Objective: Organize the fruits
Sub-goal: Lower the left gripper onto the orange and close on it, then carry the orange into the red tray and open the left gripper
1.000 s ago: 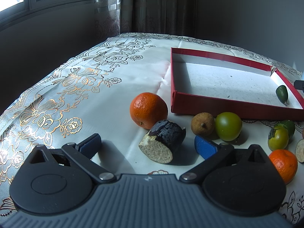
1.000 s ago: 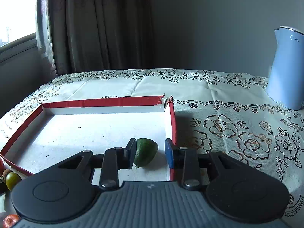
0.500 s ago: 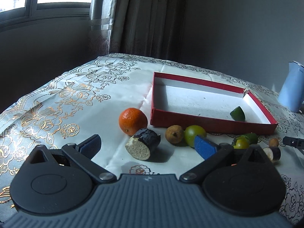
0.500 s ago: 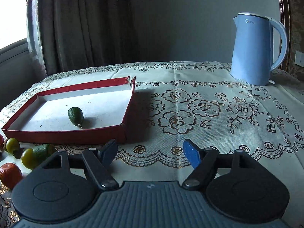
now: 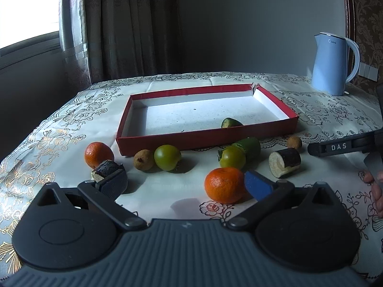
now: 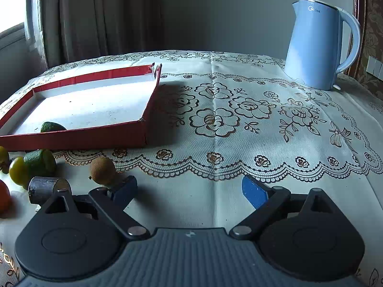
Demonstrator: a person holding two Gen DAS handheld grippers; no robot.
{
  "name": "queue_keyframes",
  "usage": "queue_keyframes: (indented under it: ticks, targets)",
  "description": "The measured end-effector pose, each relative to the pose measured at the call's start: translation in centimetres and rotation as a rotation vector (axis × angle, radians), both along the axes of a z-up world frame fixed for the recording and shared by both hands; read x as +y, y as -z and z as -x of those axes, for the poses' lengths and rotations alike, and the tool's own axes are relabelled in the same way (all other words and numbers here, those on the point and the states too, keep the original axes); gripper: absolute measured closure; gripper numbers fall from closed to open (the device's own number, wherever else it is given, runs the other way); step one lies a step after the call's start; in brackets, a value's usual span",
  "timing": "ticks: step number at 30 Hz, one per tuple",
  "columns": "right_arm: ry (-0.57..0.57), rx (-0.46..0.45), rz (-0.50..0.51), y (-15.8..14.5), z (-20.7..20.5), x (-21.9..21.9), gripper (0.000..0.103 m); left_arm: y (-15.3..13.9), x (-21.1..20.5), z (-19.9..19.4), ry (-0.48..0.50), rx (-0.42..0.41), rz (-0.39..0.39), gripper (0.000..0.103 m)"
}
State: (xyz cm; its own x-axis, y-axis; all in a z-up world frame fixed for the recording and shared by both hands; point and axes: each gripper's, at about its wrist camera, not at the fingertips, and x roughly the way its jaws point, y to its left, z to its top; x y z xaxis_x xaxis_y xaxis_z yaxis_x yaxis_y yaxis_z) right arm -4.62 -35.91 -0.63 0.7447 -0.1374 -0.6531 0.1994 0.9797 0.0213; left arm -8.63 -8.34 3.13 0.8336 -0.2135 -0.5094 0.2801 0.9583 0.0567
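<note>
A red box (image 5: 208, 138) with a white floor holds one small green fruit (image 5: 231, 122); the box (image 6: 71, 141) and that fruit (image 6: 52, 127) also show in the right wrist view. Loose fruits lie in front of the box: two oranges (image 5: 223, 184) (image 5: 98, 154), green tomatoes (image 5: 167, 157) (image 5: 231, 157), brown longans (image 5: 143, 159) (image 5: 294, 141), a lime (image 5: 250, 146) and dark cut pieces (image 5: 284, 162) (image 5: 107, 169). My left gripper (image 5: 185, 186) is open and empty, low over the cloth. My right gripper (image 6: 189, 191) is open and empty beside a longan (image 6: 103, 170).
A light blue kettle (image 6: 318, 45) stands at the back right on the floral tablecloth (image 6: 239, 119). Curtains and a window lie behind the table. The right gripper's body (image 5: 344, 146) and a hand show at the right edge of the left wrist view.
Both grippers pulled back from the box. The right gripper let go of the green fruit, which stays in the box, and opened wide. The left view swung right.
</note>
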Motion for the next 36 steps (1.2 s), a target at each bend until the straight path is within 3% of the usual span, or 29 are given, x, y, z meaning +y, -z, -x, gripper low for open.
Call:
queue_keyframes:
  ticks: [12,13,16,18,19,29,36]
  targets:
    - [0.005,0.004,0.004,0.1,-0.1,0.1,0.0,2.0,-2.6,-2.0,-0.054,0.065,-0.017,0.0]
    - [0.005,0.004,0.004,0.1,-0.1,0.1,0.0,2.2,-2.8,-2.2,-0.056,0.071,-0.016,0.004]
    - [0.005,0.004,0.004,0.1,-0.1,0.1,0.0,2.6,-3.0,-2.7,-0.022,0.112,0.004,0.036]
    - [0.005,0.004,0.004,0.1,-0.1,0.0,0.0,2.6,-3.0,-2.5,0.002,0.114,0.031,0.05]
    - [0.005,0.004,0.004,0.1,-0.1,0.1,0.0,2.6,-3.1,-2.4,0.017,0.114,0.036,0.061]
    - [0.005,0.004,0.004,0.1,-0.1,0.0,0.0,2.3,-3.2,-1.9,0.022,0.103,0.033,0.062]
    - [0.005,0.003,0.004,0.1,-0.1,0.0,0.0,0.3,-2.4,-2.4,-0.001,0.049,0.044,0.062]
